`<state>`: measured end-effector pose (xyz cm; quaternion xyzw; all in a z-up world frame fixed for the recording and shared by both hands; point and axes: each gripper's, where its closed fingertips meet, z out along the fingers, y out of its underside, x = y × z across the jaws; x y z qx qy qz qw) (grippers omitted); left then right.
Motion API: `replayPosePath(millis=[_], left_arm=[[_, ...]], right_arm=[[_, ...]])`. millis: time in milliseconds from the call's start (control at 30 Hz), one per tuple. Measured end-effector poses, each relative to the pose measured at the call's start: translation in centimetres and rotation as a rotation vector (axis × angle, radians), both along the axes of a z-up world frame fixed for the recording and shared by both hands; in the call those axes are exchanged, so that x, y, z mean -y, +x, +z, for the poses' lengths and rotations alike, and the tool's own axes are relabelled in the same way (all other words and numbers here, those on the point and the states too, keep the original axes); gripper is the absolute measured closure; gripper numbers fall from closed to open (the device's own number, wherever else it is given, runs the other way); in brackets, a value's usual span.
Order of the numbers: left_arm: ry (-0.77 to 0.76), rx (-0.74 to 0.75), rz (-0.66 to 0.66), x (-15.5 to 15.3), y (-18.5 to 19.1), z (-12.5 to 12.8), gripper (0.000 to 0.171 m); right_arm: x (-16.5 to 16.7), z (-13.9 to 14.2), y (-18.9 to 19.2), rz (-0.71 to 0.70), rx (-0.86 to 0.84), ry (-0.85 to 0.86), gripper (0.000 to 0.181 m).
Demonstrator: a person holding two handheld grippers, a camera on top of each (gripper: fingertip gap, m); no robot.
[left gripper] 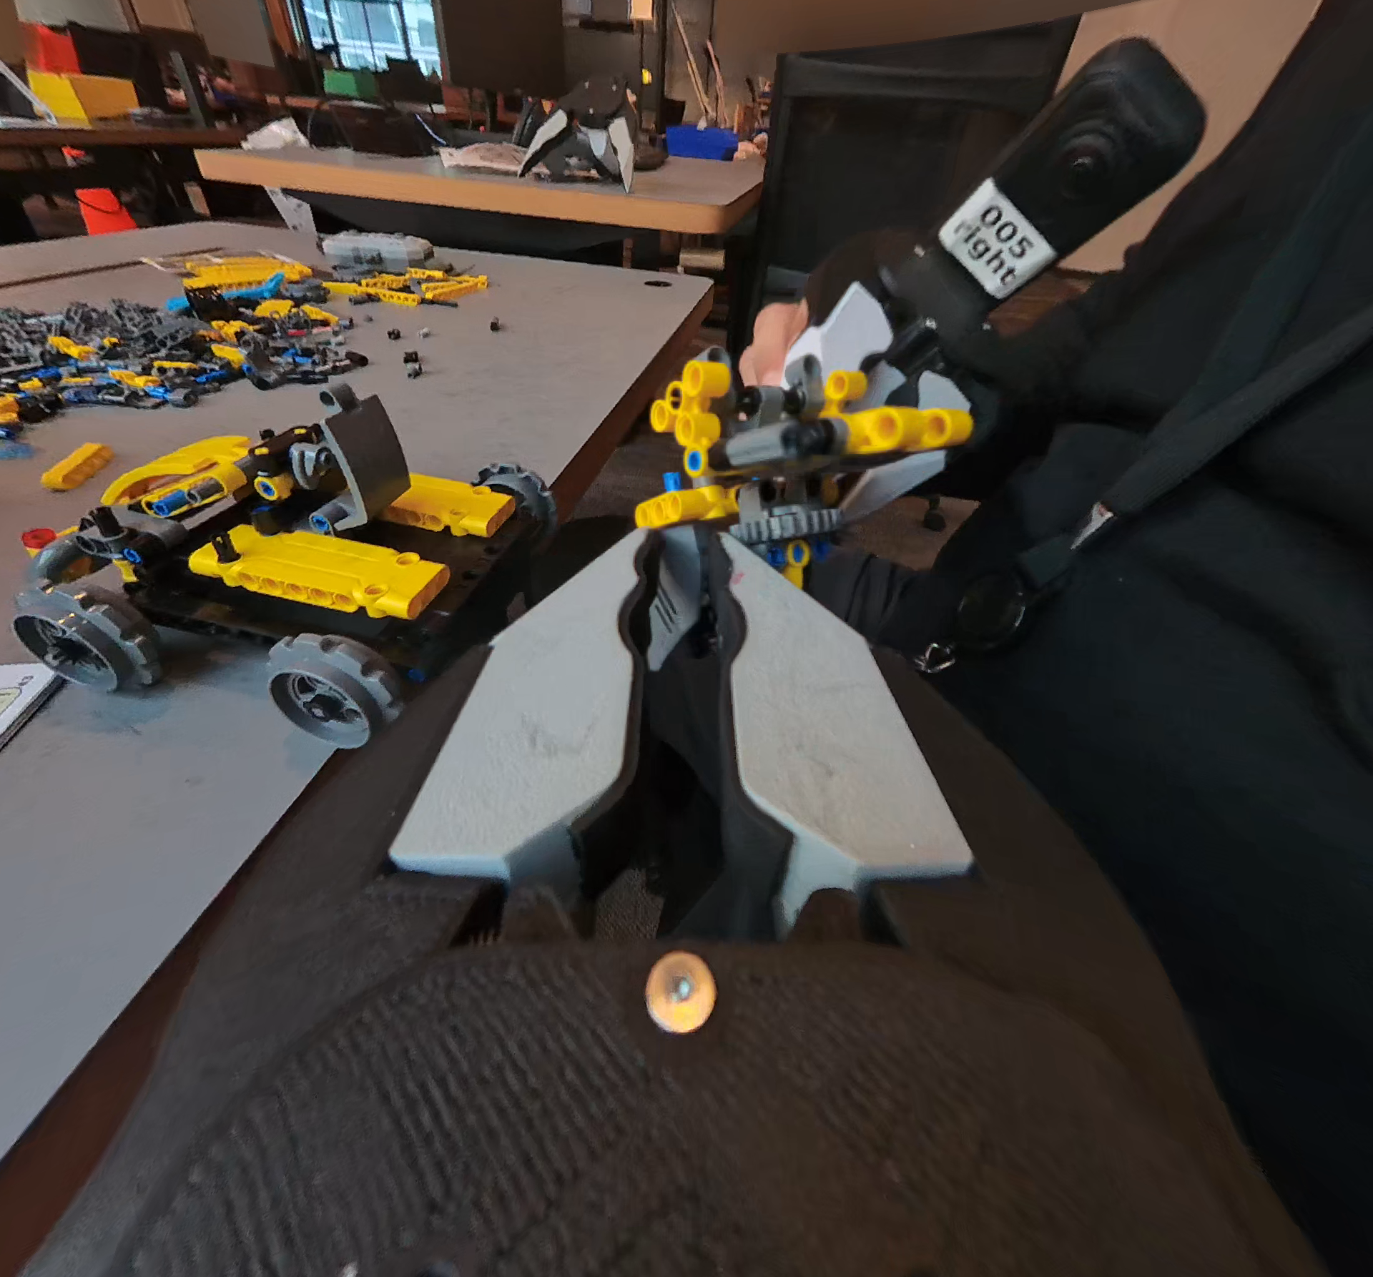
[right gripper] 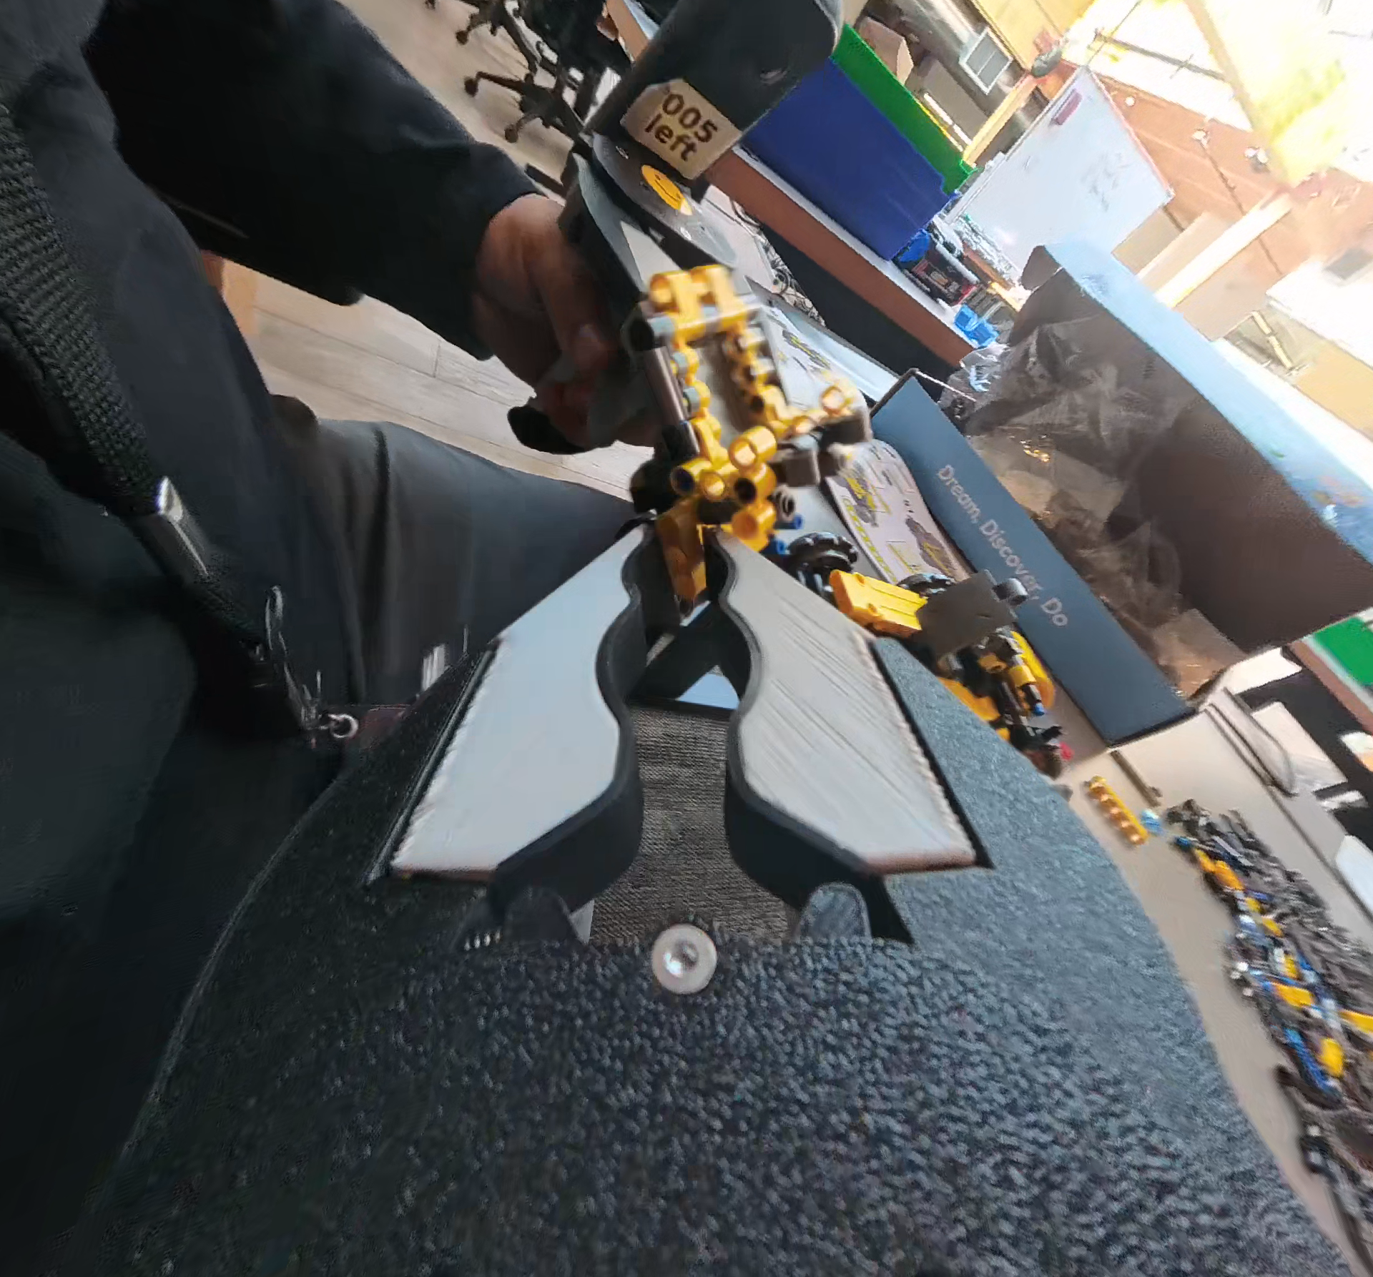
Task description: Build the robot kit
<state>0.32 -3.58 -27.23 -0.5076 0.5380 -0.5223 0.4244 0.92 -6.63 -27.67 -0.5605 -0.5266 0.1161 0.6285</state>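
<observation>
While both tools meet off the edge of the desk (left gripper: 223, 833), the left gripper (left gripper: 687, 558) is pinched on the lower end of a small yellow-and-grey brick assembly (left gripper: 780, 439), its fingertips closed tight around a grey piece under the gear. Over on the other side, the right gripper (right gripper: 680, 573) is clamped on a yellow beam of that same assembly (right gripper: 721, 439), so the piece hangs in the air between the two, above the person's lap. A hand (right gripper: 542, 320) grips the left tool's handle, dark sleeve above it.

Down on the desk sits a half-built yellow and black vehicle (left gripper: 282, 543) on grey wheels, well apart from the held piece. Farther back lies a scatter of loose parts (left gripper: 148, 350), black, blue and yellow. An open booklet (right gripper: 884, 513) and a dark blue box (right gripper: 1025, 558) rest just beside the vehicle. Another desk with a spare gripper (left gripper: 587, 134) stands behind.
</observation>
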Motion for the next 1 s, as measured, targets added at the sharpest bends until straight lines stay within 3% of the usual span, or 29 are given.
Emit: replayPosePath(millis=[67, 200, 300, 433, 733, 900, 1000], left_arm=[[-0.006, 0.021, 0.020, 0.0, 0.0, 0.2, 0.171], [-0.251, 0.088, 0.037, -1.3, 0.4, -0.4, 0.171], [-0.206, 0.078, 0.027, -1.4, -0.1, -0.5, 0.171], [-0.266, 0.112, 0.006, -1.3, -0.2, -0.4, 0.171], [-0.292, 0.167, 0.017, -2.4, 0.4, 0.1, 0.171], [-0.295, 0.124, 0.124, -4.4, -0.1, -0.4, 0.146], [-0.231, 0.026, 0.171, -4.6, 0.0, -1.8, 0.141]], right_arm=[[-0.1, -0.3, -0.5, -0.027, -0.033, -0.024, 0.171], [-0.3, -0.8, -1.7, -0.006, -0.125, -0.119, 0.172], [-0.6, -1.1, -1.5, -0.012, -0.134, -0.149, 0.172], [-0.6, -1.3, -1.3, 0.014, -0.144, -0.191, 0.172], [-1.7, 0.8, -0.2, -0.021, -0.168, -0.178, 0.172], [-3.3, 3.6, 3.4, -0.097, -0.273, -0.170, 0.171], [-3.6, 4.4, 5.7, -0.027, -0.422, -0.316, 0.173]])
